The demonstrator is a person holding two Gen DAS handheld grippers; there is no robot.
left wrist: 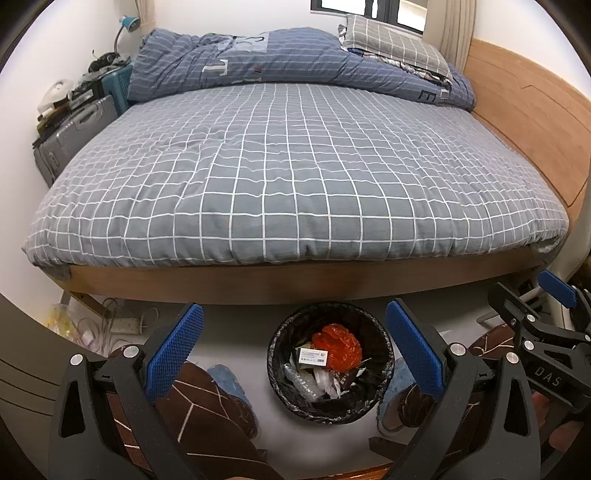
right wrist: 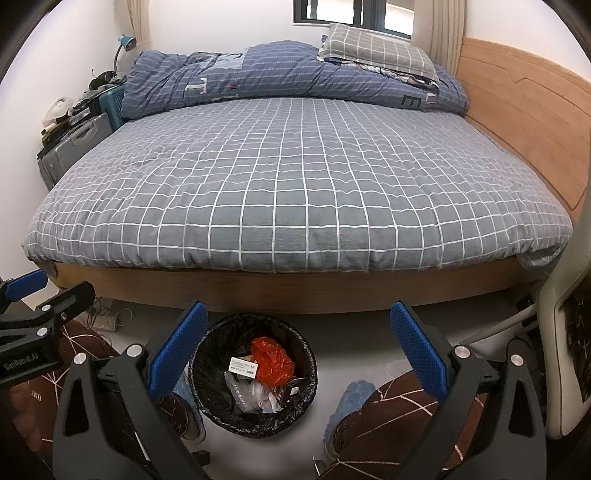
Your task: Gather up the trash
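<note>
Both grippers, left point(left wrist: 295, 350) and right point(right wrist: 299, 350), jaws released and empty; lined bin point(left wrist: 280, 384) of trash between and below them; collecting apparently done, next bag tying.

A wide bed point(left wrist: 295, 177) with a grey checked cover fills the room, its wooden headboard point(left wrist: 528, 122) at right. White walls, a far window point(right wrist: 351, 14), grey floor point(right wrist: 369, 350) near.

We're in a home bedroom: a made bed point(left wrist: 295, 177) with a checked pillow point(left wrist: 391, 44), a desk lamp point(left wrist: 127, 27) by the wall.
</note>
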